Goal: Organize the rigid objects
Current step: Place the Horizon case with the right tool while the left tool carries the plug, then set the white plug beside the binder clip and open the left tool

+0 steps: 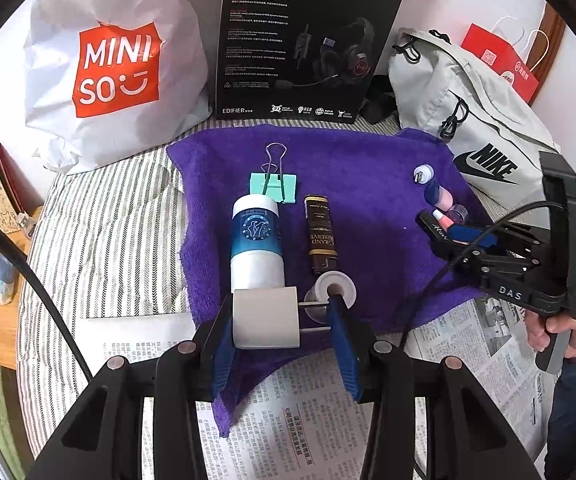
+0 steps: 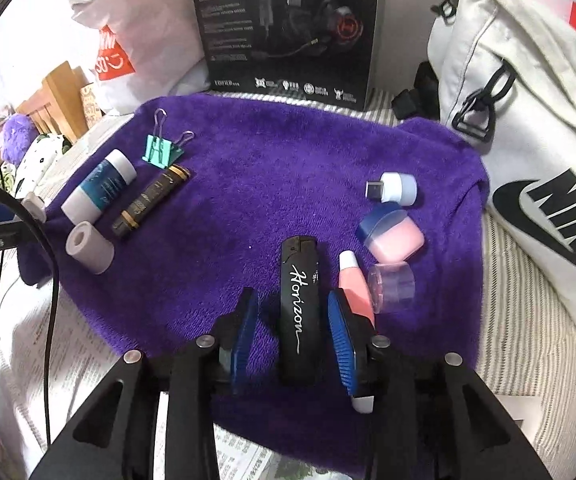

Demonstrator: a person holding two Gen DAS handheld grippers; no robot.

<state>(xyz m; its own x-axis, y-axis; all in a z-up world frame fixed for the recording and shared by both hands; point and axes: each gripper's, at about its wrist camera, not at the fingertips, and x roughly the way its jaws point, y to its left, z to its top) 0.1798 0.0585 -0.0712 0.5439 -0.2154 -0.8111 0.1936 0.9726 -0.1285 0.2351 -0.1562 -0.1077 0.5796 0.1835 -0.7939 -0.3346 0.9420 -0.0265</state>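
A purple towel (image 1: 348, 168) (image 2: 267, 168) holds the objects. At its left lie a white-and-blue bottle (image 1: 255, 240) (image 2: 99, 188), a brown lighter (image 1: 320, 236) (image 2: 149, 202), a mint binder clip (image 1: 273, 186) (image 2: 162, 151) and a small white roll (image 1: 335, 289) (image 2: 89, 253). My left gripper (image 1: 283, 320) is shut on a white charger plug (image 1: 265, 318), its prongs touching the right finger. My right gripper (image 2: 292, 320) (image 1: 468, 236) is open, its fingers either side of a black Horizon lighter (image 2: 299, 312). Beside it lie a pink tube (image 2: 354, 288), a pink-and-blue case (image 2: 392, 232), a clear cap (image 2: 394, 280) and a USB light (image 2: 394, 189).
A Miniso bag (image 1: 115, 76), a black headset box (image 1: 300, 44) (image 2: 288, 28) and a grey Nike bag (image 1: 476, 120) (image 2: 528, 140) stand behind the towel. Newspaper (image 1: 288, 432) lies under the near edge. A red paper bag (image 1: 500, 64) is at far right.
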